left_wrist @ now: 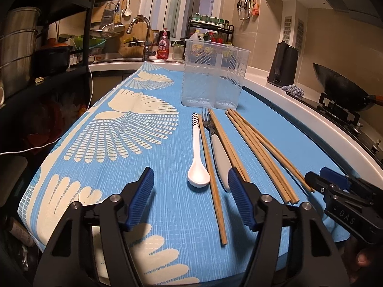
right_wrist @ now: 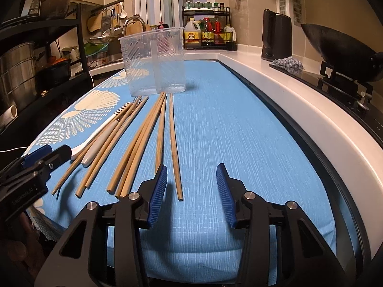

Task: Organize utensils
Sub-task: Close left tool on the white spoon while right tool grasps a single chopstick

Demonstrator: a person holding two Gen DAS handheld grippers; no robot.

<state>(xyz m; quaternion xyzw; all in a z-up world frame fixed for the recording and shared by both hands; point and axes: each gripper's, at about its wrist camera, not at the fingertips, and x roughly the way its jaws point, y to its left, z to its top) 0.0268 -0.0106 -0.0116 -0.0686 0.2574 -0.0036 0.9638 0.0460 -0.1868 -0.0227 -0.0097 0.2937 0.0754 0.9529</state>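
Hovering with both jaws open and empty, I should bring my right gripper [right_wrist: 191,186] squarely over one chopstick [right_wrist: 174,143], then lift toward the holder [right_wrist: 153,64]; left gripper [left_wrist: 190,191] idle.

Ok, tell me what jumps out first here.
The blue patterned cloth fills the counter, with wooden chopsticks, a white spoon and a fork lying side by side on it. Behind them stands a clear, empty holder.
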